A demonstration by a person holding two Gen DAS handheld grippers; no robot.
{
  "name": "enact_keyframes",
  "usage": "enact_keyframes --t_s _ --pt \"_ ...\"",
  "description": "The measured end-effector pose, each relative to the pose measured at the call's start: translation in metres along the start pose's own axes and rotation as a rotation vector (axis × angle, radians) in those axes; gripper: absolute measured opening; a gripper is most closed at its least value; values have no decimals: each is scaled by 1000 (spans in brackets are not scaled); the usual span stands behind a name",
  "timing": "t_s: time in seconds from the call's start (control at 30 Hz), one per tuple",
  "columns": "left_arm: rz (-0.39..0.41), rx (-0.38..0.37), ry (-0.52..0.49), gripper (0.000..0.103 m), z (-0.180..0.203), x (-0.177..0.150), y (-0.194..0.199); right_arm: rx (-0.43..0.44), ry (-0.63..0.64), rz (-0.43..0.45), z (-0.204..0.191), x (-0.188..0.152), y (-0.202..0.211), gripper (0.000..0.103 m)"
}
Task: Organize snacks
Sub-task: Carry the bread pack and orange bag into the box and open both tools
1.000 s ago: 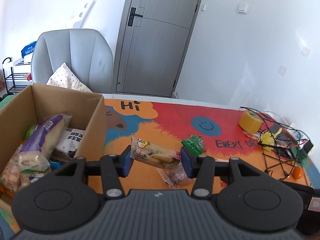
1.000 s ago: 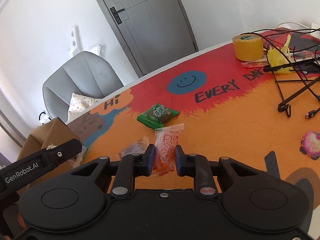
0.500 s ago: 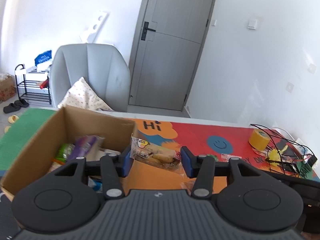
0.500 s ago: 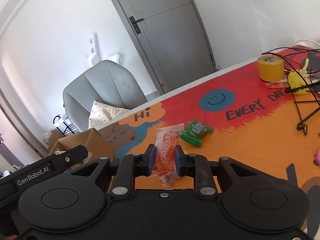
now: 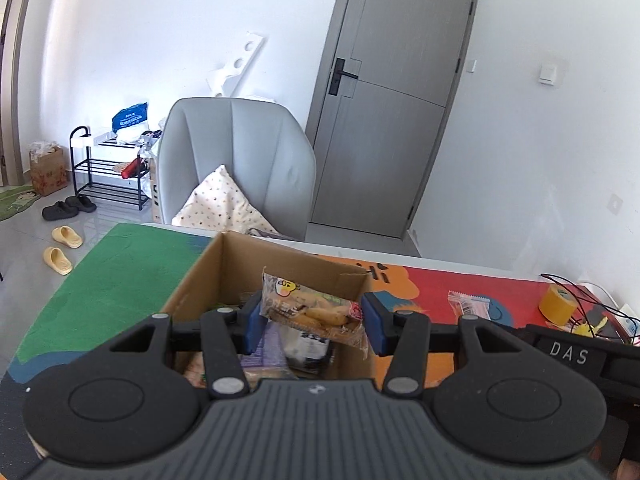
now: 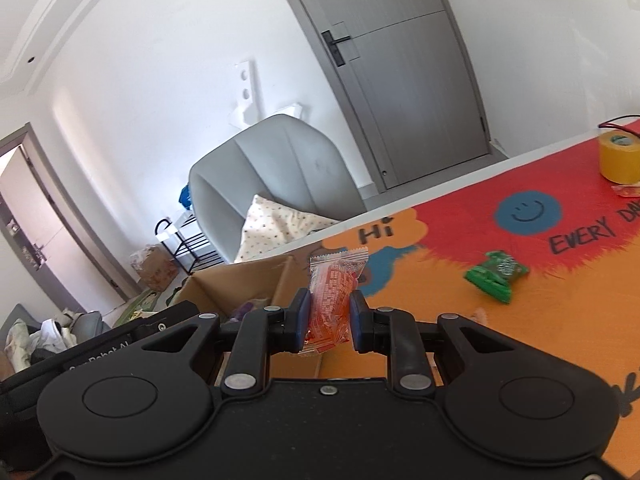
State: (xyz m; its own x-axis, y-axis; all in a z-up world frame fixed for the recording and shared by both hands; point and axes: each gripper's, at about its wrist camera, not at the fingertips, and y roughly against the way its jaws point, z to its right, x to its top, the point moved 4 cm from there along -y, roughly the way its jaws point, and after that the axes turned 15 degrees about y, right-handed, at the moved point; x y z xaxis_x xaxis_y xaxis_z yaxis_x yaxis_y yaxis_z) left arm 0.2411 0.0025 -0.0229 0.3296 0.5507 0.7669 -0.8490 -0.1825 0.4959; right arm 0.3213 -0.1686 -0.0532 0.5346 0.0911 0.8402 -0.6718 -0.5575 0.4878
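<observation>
My left gripper (image 5: 312,322) is shut on a clear bread packet (image 5: 310,308) with a cartoon face, held in the air over the open cardboard box (image 5: 200,276), which holds several snack packs. My right gripper (image 6: 329,314) is shut on an orange-red snack packet (image 6: 334,292), lifted above the mat just right of the box (image 6: 240,280). That packet's top (image 5: 468,302) shows in the left wrist view, beside the right gripper's body (image 5: 576,354). A green snack packet (image 6: 496,274) lies on the orange part of the mat (image 6: 540,320).
A yellow tape roll (image 6: 620,158) stands at the mat's far right, near black wires (image 5: 576,296). A grey chair (image 5: 236,164) with a dotted cushion is behind the table. A shoe rack (image 5: 108,172) and slippers are on the floor at left.
Both grippers rose and swung left with their packets. The bread packet now hangs over the box instead of over the mat; the orange-red packet has come off the mat and up beside the box.
</observation>
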Motion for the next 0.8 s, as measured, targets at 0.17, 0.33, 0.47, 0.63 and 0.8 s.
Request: enact_keyframes --t_s 0.17,0.33,0.47,0.63,0.8 --pt "5 23 25 49 -18 9 2 28 23 1 -20 5 -7 22" --pt "-2 30 51 50 -33 17 -1 56 46 -3 -39 9 -14 22" --pt "-18 35 69 53 -41 22 -6 62 63 -7 -51 11 -19 22" --pt "-12 36 87 57 -50 26 -4 58 80 -8 -59 15 -23 22" --pt "-7 45 104 60 -62 29 0 68 91 -27 -68 15 -31 24"
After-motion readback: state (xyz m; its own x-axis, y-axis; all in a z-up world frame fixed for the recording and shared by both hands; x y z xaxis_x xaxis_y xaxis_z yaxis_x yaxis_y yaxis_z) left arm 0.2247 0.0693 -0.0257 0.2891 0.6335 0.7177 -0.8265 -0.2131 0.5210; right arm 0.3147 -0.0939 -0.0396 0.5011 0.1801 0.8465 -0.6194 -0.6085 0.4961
